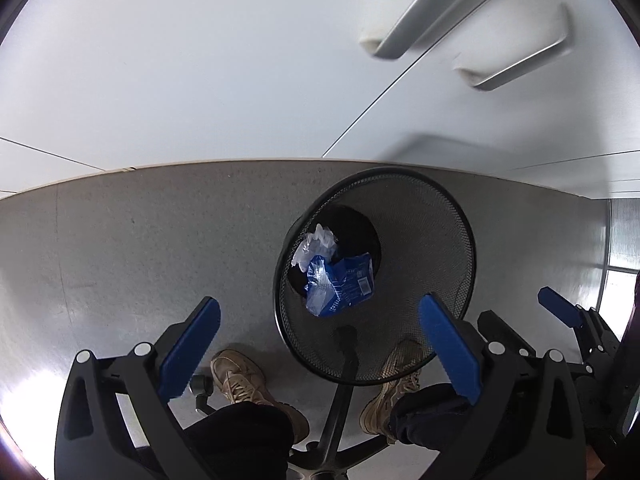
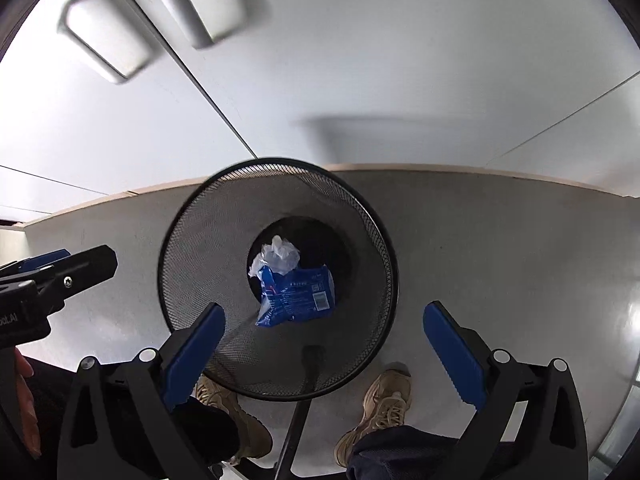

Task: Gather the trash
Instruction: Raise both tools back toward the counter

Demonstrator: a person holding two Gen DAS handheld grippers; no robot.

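A black mesh waste bin (image 1: pixel 432 216) stands on the grey floor, seen from above in both views (image 2: pixel 192 240). Inside lie a blue plastic packet (image 1: pixel 344 284) (image 2: pixel 296 296) and a crumpled clear wrapper (image 1: pixel 316 244) (image 2: pixel 280 256). My left gripper (image 1: pixel 320 348) is open and empty above the bin's near rim. My right gripper (image 2: pixel 324 352) is open and empty above the bin's near side. The right gripper also shows at the right edge of the left wrist view (image 1: pixel 560 308), and the left gripper at the left edge of the right wrist view (image 2: pixel 52 276).
A white cabinet front (image 1: pixel 200 60) with metal handles (image 1: pixel 516 64) rises behind the bin. The person's tan shoes (image 1: pixel 236 376) (image 2: pixel 384 408) and a black chair base leg (image 1: pixel 340 408) are on the floor below the grippers.
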